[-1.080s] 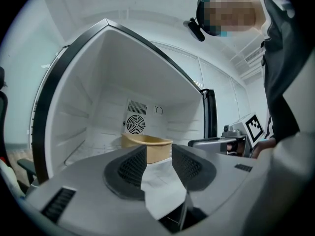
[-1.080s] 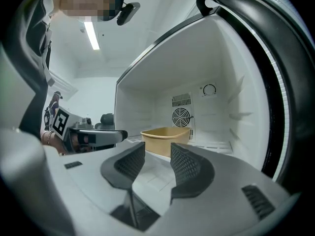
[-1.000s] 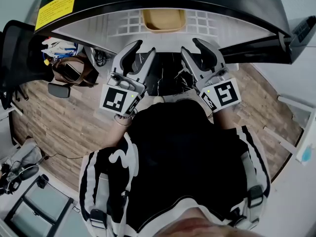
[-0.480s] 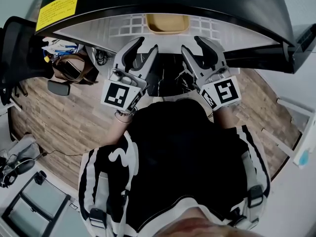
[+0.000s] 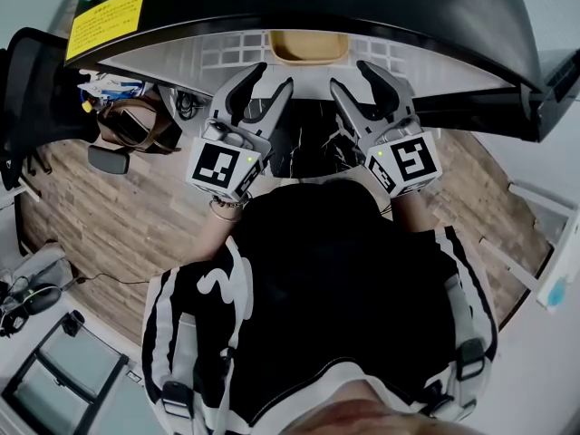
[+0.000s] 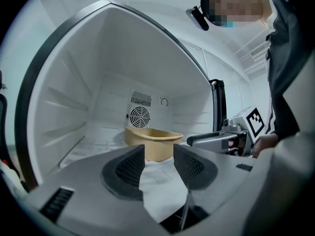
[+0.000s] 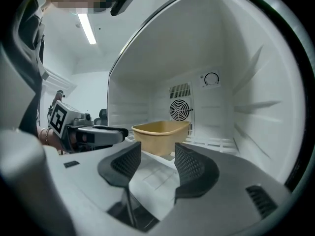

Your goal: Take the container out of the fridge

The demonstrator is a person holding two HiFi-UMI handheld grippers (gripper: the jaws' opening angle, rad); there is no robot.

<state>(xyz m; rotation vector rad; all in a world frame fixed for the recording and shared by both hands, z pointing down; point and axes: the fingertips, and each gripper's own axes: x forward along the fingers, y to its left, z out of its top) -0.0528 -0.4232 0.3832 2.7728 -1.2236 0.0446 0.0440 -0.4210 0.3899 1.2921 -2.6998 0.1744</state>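
The left gripper and right gripper sit side by side at the mouth of the open fridge, probably lining up to take the tan container from both sides. Both pairs of jaws have just been opening and stand wide apart, with nothing between them. The container rests untouched ahead of them, deeper in on the white shelf.

The container is pale tan, the fridge is white inside with a black frame, its label is yellow, and the floor shows brown wood planks.
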